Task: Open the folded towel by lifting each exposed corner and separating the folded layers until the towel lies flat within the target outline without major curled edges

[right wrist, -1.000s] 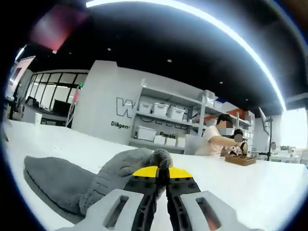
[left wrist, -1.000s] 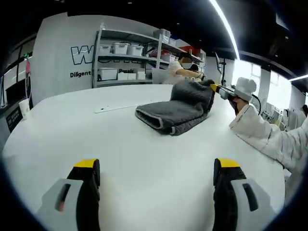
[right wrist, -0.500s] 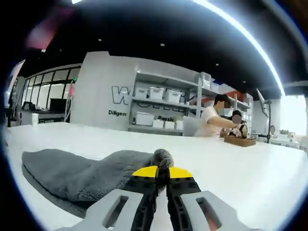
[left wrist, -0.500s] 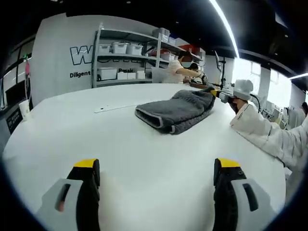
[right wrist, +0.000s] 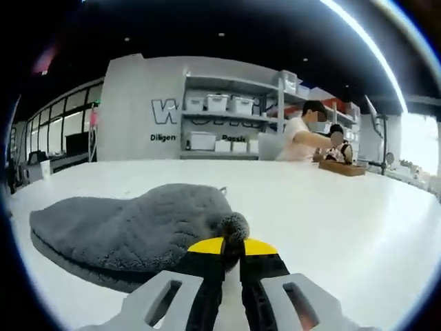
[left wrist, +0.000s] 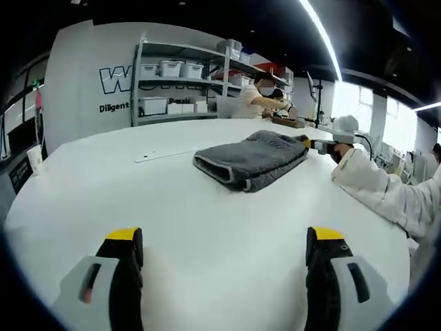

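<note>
A grey folded towel (left wrist: 251,158) lies on the white table (left wrist: 172,214), a good way ahead of my left gripper (left wrist: 224,238), whose jaws stand wide open with nothing between them. At the towel's right end, my right gripper (left wrist: 308,142) comes in from the right, held by a white-sleeved arm (left wrist: 375,186). In the right gripper view, that gripper (right wrist: 232,246) is shut on a corner (right wrist: 233,227) of the towel (right wrist: 131,224), low over the table (right wrist: 331,214). The towel's upper layer lies flat on the stack.
A thin marked line (left wrist: 162,155) runs on the table left of the towel. Shelves with white bins (left wrist: 176,86) stand behind the table. A person (right wrist: 303,138) works at a wooden tray (right wrist: 342,167) on the far side.
My right gripper has come down with the towel corner, so the raised layer now lies flat on the stack. The left gripper has not moved.
</note>
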`<state>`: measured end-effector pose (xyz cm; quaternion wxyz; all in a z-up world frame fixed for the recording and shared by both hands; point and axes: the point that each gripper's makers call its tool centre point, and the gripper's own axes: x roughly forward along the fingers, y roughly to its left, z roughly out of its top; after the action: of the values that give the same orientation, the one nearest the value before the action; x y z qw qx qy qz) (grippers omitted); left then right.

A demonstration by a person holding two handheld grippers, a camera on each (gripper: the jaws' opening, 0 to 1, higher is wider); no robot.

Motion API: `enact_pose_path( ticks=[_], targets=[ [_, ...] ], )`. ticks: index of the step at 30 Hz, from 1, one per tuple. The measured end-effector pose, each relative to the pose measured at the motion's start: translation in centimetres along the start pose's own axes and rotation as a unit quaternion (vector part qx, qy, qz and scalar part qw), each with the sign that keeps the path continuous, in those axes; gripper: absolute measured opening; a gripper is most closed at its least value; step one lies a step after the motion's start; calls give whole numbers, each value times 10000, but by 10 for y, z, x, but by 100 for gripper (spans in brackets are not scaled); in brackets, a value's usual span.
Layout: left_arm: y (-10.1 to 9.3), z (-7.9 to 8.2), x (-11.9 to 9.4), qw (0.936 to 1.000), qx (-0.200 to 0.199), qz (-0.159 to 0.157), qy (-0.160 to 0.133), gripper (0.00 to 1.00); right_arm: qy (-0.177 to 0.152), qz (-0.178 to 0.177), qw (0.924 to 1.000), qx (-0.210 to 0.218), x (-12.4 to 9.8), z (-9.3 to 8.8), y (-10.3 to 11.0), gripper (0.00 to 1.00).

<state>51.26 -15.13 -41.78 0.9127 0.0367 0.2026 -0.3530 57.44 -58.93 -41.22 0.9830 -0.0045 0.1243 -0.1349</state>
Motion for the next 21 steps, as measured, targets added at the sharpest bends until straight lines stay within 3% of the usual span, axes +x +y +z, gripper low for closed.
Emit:
enact_pose_path(
  ticks=[7,14,18,21],
  targets=[
    [-1,0,1,10000,17,-11,24,97,222,-34,9997,-33,-1,-10,-3,4],
    [-1,0,0,10000,33,-3,13,97,398,-257,9980,-411,-3,-13,-11,22],
    [-2,2,0,10000,82,-19,-7,97,536,-409,9940,-866,-2,-9,-19,34],
    [-2,1,1,10000,85,-18,9,97,453,-600,9904,-1158,-2,-3,-27,46]
  ],
)
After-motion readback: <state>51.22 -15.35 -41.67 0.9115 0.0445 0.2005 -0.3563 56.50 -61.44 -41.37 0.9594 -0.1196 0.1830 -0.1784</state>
